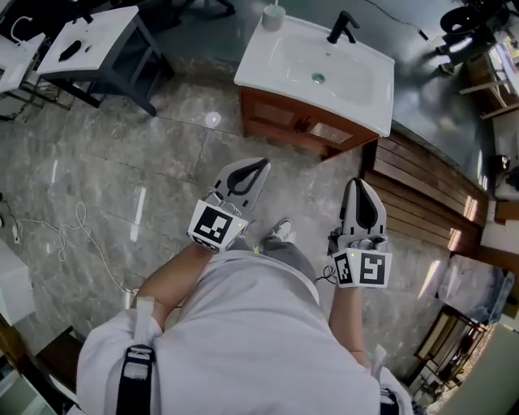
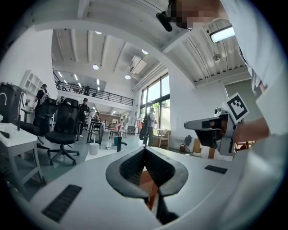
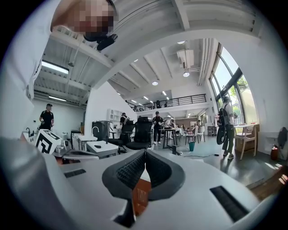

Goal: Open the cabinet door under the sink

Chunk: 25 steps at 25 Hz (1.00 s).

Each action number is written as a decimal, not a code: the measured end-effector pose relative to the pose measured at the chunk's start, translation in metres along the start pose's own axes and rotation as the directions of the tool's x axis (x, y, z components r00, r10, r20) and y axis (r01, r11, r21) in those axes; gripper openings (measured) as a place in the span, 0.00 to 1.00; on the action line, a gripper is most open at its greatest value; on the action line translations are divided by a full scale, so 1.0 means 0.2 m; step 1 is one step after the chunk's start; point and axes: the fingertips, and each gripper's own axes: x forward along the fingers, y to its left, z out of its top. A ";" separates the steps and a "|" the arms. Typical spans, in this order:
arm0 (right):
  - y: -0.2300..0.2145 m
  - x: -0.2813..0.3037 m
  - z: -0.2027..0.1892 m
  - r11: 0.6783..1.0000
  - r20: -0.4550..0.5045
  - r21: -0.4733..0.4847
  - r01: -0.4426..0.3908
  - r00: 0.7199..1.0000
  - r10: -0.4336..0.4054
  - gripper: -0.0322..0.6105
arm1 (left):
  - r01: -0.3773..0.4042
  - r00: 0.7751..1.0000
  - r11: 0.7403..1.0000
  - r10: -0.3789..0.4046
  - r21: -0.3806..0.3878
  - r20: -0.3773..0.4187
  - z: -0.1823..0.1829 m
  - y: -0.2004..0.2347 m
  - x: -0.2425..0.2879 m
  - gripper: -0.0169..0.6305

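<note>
Left tool (image 1: 256, 168) and right tool (image 1: 358, 188) both closed tight and empty, side by side, near the wooden cabinet (image 1: 285, 118), white sink (image 1: 362, 87) on top of the cabinet

Two tongs: left tongs (image 1: 261, 164), right tongs (image 1: 357, 183). One white sink (image 1: 369, 93), one black faucet (image 1: 342, 27), one pale cup (image 1: 273, 16) at the sink's back corner. One wooden cabinet (image 1: 280, 117) under the sink. One other washstand (image 1: 93, 36), far left. One white cable (image 1: 71, 235) on the floor.
</note>
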 end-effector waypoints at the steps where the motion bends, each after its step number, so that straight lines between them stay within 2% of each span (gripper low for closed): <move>1: -0.03 0.02 0.00 1.000 0.000 -0.002 -0.014 1.000 0.014 0.10 | -0.004 1.000 1.000 0.004 0.012 0.011 0.03 -0.02 0.03 0.05; 5: -0.15 0.09 -0.08 0.998 -0.025 0.020 -0.065 0.998 0.065 0.10 | -0.059 0.998 0.998 0.059 0.033 0.005 0.03 -0.01 0.15 0.05; 11: -0.25 0.21 -0.32 0.992 -0.101 0.022 -0.124 0.987 0.126 0.10 | -0.134 0.991 0.991 0.134 0.022 -0.023 -0.18 0.08 0.29 0.05; 18: -0.30 0.46 -0.70 0.989 -0.135 0.010 -0.148 0.980 0.148 0.10 | -0.137 0.989 0.990 0.137 0.003 -0.057 -0.60 0.23 0.51 0.05; 25: -0.35 0.64 -1.18 0.987 -0.145 0.016 -0.157 0.977 0.158 0.10 | -0.085 0.992 0.996 0.085 0.004 -0.099 -1.11 0.30 0.73 0.05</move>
